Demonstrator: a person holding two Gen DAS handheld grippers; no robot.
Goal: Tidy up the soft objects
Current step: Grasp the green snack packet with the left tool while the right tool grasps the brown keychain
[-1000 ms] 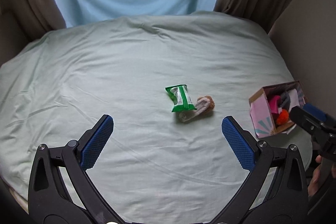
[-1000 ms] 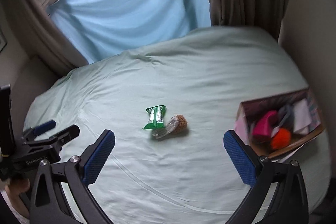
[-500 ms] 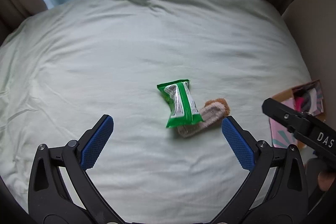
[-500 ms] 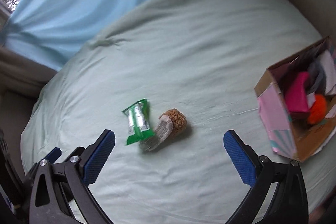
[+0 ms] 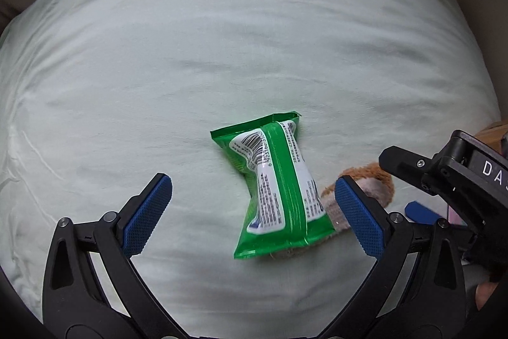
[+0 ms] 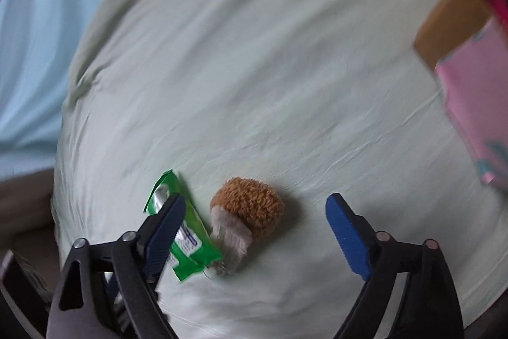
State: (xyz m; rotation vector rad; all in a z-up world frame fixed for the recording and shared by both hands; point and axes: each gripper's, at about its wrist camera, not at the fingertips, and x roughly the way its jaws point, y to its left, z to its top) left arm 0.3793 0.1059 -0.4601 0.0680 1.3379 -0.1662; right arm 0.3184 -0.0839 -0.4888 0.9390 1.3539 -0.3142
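Observation:
A green and white packet (image 5: 276, 189) lies on the pale green bedsheet (image 5: 222, 37), partly on top of a brown and grey plush mushroom (image 5: 365, 189). My left gripper (image 5: 254, 212) hovers open just above the packet, which sits between its blue pads without touching them. In the right wrist view the plush mushroom (image 6: 250, 218) lies between the pads of my right gripper (image 6: 257, 231), apart from both. Its jaws are closing. The green packet (image 6: 184, 231) passes under its left finger (image 6: 165, 227). The right gripper's black body (image 5: 444, 177) shows at the left view's right edge.
An open cardboard box (image 6: 466, 59) with a pink side stands at the bed's right edge. A light blue curtain (image 6: 31, 37) hangs beyond the bed. A person's fingertip (image 5: 485, 297) shows at the lower right.
Both grippers have come down close over the packet and the plush, which look much larger. The right gripper has rolled and its jaws have narrowed. The box has slid to the frame edge.

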